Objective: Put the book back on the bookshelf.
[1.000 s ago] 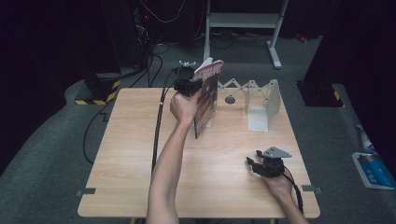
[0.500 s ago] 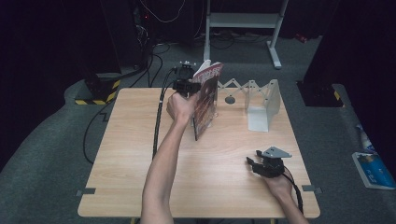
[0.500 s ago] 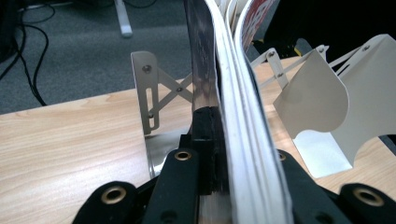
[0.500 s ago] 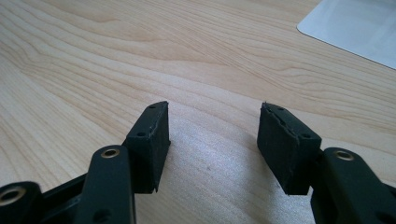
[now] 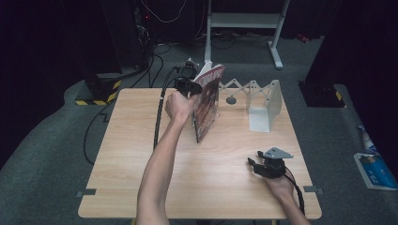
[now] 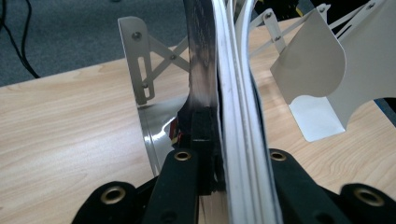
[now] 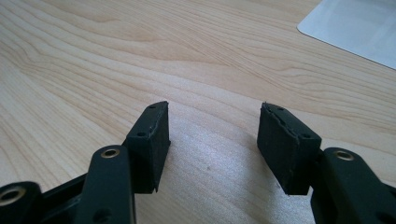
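The left gripper (image 5: 191, 86) is at the far side of the light wooden counter (image 5: 131, 154). Its jaws are pressed tight on a thin floppy magazine with a dark red cover (image 5: 208, 101). The magazine stands up on its bottom edge near the far middle of the counter and tips a little. In the left gripper view the white page edges (image 6: 238, 116) bend between the black jaws.

The magazine could go wrong in a few ways. It is soft, so it may sag or flop open if the jaws hold only some of the pages. The cover could slip out and the magazine would fall flat. Just to its right is the white metal folding book rack (image 5: 263, 105) with zigzag bars. If the magazine is pushed in crooked, its corner may bump the rack's end plate and shove the rack along.

The right gripper (image 5: 256, 164) rests low at the near right of the counter. Its jaws (image 7: 212, 144) stand wide apart with nothing in them, so it cannot help steady the rack from there.

Compared with one second ago, very little is different. The magazine stands in about the same spot, the left forearm has shifted a little, and the right gripper has not moved.
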`<state>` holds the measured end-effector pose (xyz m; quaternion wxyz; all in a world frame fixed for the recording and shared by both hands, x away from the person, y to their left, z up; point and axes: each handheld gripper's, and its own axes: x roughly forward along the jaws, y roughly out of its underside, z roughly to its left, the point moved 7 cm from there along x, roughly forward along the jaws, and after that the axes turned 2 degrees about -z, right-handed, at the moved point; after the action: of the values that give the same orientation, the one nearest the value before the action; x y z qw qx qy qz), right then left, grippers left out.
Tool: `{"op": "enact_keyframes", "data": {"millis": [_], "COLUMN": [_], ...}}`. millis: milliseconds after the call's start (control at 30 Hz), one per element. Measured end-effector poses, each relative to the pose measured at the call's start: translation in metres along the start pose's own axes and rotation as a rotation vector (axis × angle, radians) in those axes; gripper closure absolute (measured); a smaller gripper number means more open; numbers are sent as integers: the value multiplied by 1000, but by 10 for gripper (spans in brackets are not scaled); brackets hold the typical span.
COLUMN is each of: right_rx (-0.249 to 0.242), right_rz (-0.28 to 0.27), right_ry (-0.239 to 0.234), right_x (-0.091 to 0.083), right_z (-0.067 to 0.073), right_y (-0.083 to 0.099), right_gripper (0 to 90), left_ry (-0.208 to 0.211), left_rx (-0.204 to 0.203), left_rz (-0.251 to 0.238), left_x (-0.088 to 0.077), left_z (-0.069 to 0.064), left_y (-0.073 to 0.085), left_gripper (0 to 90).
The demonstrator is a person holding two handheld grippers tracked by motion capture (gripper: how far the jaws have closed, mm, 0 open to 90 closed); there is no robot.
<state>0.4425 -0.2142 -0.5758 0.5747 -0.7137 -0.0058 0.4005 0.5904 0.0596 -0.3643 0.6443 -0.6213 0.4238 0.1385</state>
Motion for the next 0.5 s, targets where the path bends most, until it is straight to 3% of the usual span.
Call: {"op": "enact_keyframes", "data": {"millis": [233, 500], "right_rx": [0, -2], "right_rz": [-1, 1], "right_ry": [0, -1], "right_x": [0, 0], "right_z": [0, 0], "right_y": [0, 0], "right_gripper": [438, 438], "left_ry": [1, -1], "left_rx": [-12, -15], "left_rz": [1, -65], "left_x": [-1, -4], "left_z": [2, 0], "left_y": [1, -4], "left_gripper": [832, 838]}}
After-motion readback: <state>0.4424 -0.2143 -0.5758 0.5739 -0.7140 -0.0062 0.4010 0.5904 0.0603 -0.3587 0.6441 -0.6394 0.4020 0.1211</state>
